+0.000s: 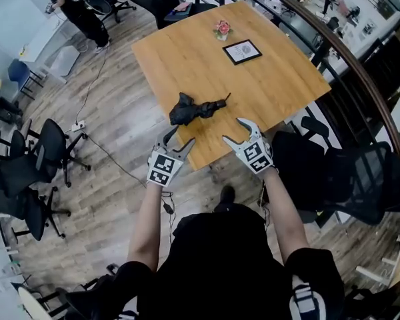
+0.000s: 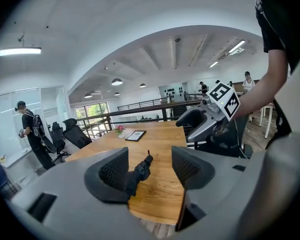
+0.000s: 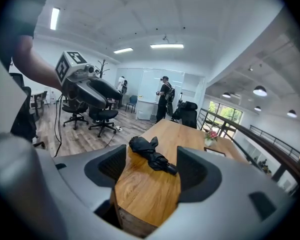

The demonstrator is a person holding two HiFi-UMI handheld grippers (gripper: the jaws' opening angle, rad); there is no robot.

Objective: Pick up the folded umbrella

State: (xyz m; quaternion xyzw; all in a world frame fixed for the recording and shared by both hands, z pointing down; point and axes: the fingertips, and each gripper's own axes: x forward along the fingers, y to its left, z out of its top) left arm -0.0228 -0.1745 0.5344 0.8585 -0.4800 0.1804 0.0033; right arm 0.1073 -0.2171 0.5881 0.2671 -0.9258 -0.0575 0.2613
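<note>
A black folded umbrella (image 1: 195, 109) lies on the wooden table (image 1: 267, 85) near its front corner, its handle end pointing right. My left gripper (image 1: 178, 139) hovers at the table's near edge just below the umbrella, jaws open and empty. My right gripper (image 1: 237, 131) is to its right over the same edge, also open and empty. In the left gripper view the umbrella (image 2: 140, 173) shows between the jaws, partly hidden by the left one, with the right gripper (image 2: 202, 124) beyond. In the right gripper view the umbrella (image 3: 151, 154) lies ahead between the open jaws.
A framed picture (image 1: 242, 51) and a small flower pot (image 1: 221, 29) stand farther back on the table. Black office chairs (image 1: 33, 172) stand to the left and one (image 1: 350, 179) to the right. A railing (image 1: 360, 72) curves behind the table. A person (image 1: 80, 9) stands far left.
</note>
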